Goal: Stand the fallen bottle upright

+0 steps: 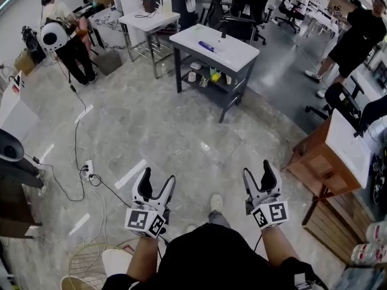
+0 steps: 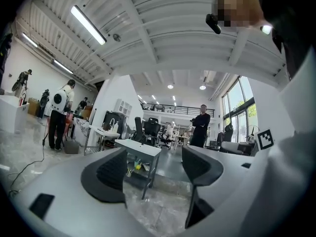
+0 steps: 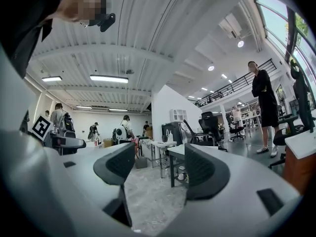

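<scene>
Well, the left tongs and the right tongs both stand wide apart with nothing between them, held level over the pale floor. The fallen bottle lies on its side on the white-topped bench, well ahead across the room and far out of reach. From here it looks small and probably light plastic, round enough to roll at a nudge, so I would take it across the body near its upper end and tip it up gently.
</scene>
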Available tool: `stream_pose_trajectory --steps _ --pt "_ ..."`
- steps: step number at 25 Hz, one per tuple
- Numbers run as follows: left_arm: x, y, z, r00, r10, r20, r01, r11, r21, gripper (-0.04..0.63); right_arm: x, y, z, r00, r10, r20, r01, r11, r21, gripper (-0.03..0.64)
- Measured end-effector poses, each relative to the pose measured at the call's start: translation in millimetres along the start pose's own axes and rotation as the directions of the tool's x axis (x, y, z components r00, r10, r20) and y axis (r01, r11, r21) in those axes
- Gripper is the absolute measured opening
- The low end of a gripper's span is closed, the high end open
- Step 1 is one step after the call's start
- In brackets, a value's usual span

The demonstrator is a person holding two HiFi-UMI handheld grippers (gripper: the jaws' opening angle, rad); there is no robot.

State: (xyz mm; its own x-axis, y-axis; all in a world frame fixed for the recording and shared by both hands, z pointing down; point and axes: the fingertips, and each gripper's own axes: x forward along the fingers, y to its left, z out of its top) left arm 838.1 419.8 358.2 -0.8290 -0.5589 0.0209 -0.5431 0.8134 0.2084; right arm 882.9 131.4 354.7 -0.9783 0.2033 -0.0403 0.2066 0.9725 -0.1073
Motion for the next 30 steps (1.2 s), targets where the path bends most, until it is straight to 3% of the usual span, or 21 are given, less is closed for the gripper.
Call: stream_pose_trajectory --steps 5,9,15,23,30 --pt "41 2 7 1.000 0.011 0.001 -0.011 0.998 0.068 0.348 50 -21 -6 0.998 0.060 -0.004 -0.060 0.998 0.008 0.304" --pt "81 2 22 0.999 0.038 0.018 -0.039 0.997 0.065 0.348 97 -42 1 0.994 0.107 0.003 -0.107 0.994 0.027 0.304" --pt "138 -1 30 0.996 0.076 0.039 -0.078 0.995 0.067 0.348 142 -65 7 0.969 0.246 -0.036 -0.249 0.959 -0.140 0.304" --pt "201 -24 20 0.997 0.075 0.016 -0.076 0.995 0.062 0.348 162 -152 10 0.989 0.150 0.000 -0.150 0.988 -0.026 0.304" --pt "240 -28 12 0.998 0.053 -0.023 -0.052 0.997 0.056 0.350 170 -192 0 0.996 0.093 -0.009 -0.093 0.995 0.026 0.304"
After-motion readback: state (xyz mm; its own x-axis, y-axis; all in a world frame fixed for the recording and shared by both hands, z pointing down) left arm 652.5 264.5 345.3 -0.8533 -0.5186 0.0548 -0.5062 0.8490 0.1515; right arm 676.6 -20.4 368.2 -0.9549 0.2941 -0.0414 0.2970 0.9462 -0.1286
